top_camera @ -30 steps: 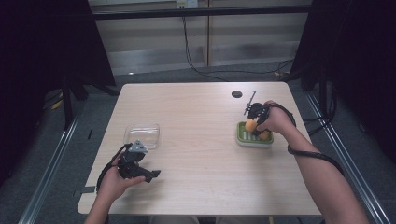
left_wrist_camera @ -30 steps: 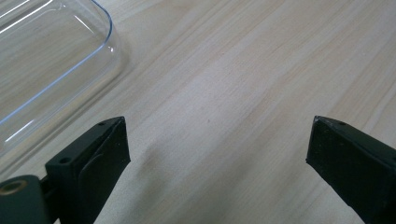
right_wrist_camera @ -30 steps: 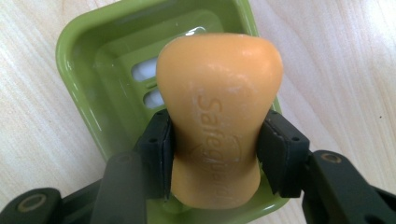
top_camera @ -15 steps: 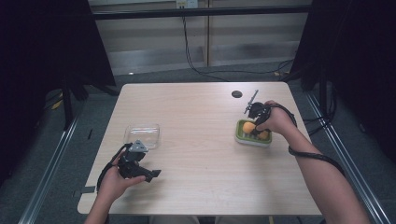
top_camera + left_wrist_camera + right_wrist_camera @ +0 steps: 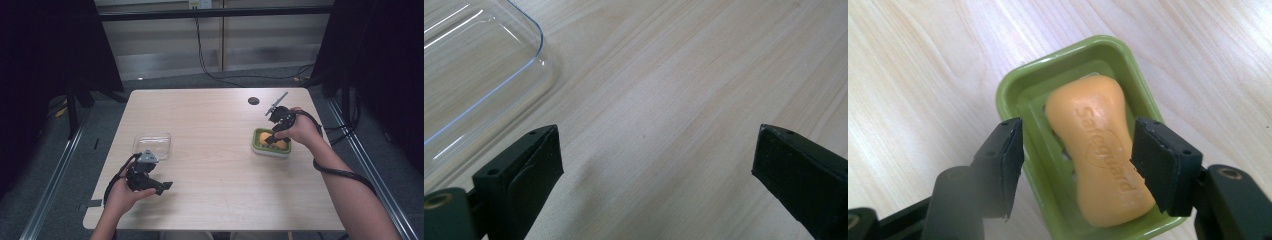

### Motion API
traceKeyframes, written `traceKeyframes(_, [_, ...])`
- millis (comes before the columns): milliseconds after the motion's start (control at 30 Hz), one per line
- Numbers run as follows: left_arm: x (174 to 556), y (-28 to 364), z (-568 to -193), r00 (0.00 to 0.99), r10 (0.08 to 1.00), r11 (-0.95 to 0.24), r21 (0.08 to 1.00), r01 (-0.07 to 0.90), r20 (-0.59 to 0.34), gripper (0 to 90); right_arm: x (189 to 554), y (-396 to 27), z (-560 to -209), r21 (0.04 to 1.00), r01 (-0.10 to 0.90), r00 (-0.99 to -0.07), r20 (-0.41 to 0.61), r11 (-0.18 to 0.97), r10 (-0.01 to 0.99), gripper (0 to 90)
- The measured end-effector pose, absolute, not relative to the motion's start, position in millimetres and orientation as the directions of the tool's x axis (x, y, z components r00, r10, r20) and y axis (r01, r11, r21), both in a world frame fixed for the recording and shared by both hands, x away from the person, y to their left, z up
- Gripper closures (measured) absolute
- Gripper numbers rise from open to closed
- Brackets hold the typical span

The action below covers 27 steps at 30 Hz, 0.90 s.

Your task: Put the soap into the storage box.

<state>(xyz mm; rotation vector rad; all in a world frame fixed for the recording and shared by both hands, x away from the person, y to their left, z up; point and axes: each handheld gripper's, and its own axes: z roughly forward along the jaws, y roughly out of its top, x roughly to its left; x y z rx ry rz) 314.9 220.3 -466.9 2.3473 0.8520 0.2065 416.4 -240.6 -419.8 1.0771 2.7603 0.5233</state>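
Observation:
An orange bar of soap [image 5: 1100, 145] lies in a green soap dish [image 5: 1020, 95] at the table's right side; soap [image 5: 281, 143], dish [image 5: 260, 148]. My right gripper [image 5: 1077, 157] hovers just above it, jaws open on either side of the bar, touching nothing. The same gripper [image 5: 271, 136] shows from above, held by a hand. A clear plastic lid or tray [image 5: 152, 144] lies at the left. My left gripper [image 5: 161, 188] rests low near the front left, open over bare wood, with the clear tray [image 5: 469, 75] to its upper left.
A small dark round hole [image 5: 254, 100] sits in the table near the back right. Cables trail from both grippers. Dark curtains and metal rails flank the light wooden table [image 5: 215, 190].
The right gripper has lowered slightly toward the soap dish. The left hand has stayed where it was.

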Motion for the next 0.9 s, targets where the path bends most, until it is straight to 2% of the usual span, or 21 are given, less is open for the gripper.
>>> traceKeyframes(300, [315.1,219.8,-467.2,0.787,0.615,-0.605,0.607,0.515,-0.055,5.4,396.7,-243.0,-423.1,0.454,0.641,-0.715,0.061,0.619,0.696,29.7])
traceKeyframes(900, [315.0,218.2,-467.6,0.794,0.605,-0.619,0.593,0.515,-0.058,5.4,364.3,-242.8,-431.9,0.499,0.622,-0.72,0.061,0.604,0.691,24.8])
